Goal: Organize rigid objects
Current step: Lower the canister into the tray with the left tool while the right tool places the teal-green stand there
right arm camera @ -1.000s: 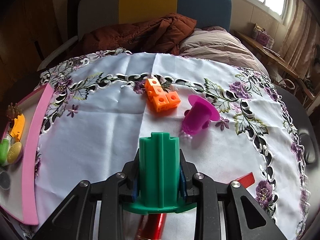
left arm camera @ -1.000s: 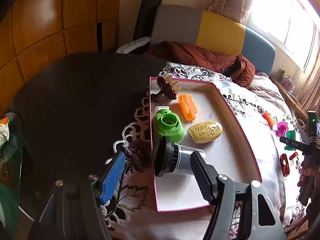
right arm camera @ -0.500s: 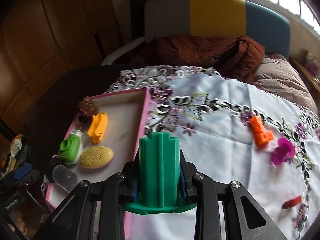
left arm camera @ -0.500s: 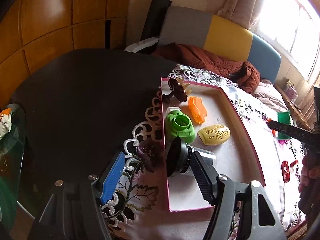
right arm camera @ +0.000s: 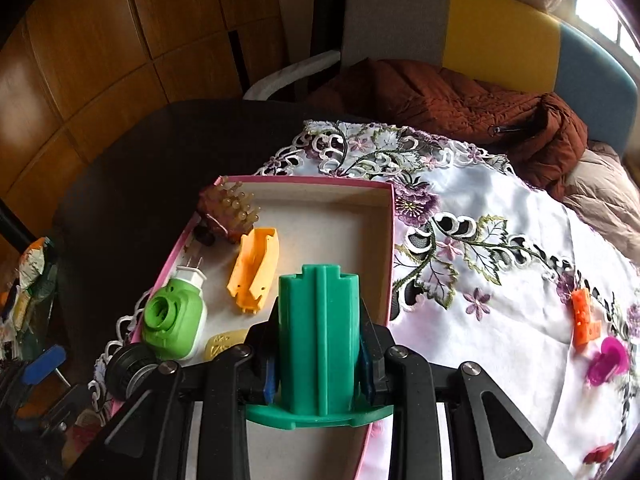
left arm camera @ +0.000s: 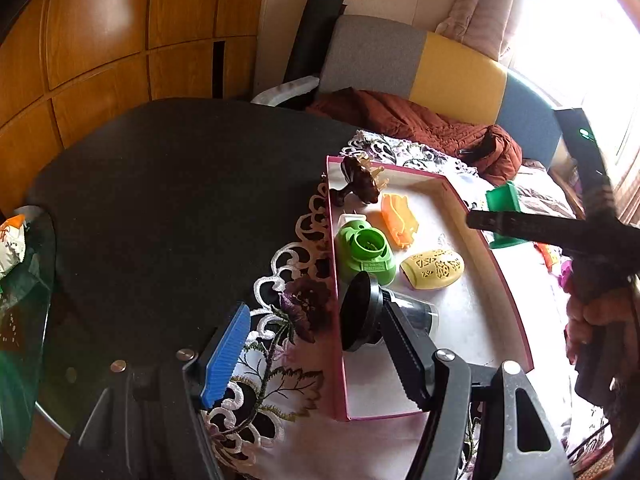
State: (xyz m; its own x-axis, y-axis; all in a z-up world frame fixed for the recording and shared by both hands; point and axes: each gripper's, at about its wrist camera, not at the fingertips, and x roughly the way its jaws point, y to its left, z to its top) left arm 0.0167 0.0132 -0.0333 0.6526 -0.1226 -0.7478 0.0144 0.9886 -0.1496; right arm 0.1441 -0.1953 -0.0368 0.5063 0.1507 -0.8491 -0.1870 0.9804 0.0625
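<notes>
My right gripper is shut on a green ribbed plastic piece and holds it over the near right part of the pink-rimmed box. The box holds a brown comb-like piece, an orange piece, a green camera-shaped plug, a yellow oval and a black-capped clear cylinder. My left gripper is open and empty at the box's near left corner, its right finger beside the cylinder. The green piece also shows in the left wrist view.
An embroidered white cloth covers the dark round table. An orange block, a magenta piece and a red piece lie on the cloth at the right. A chair with a brown jacket stands behind.
My right gripper has carried the green piece leftward from the cloth to over the box. My left gripper has stayed open and drifted slightly back from the cylinder.
</notes>
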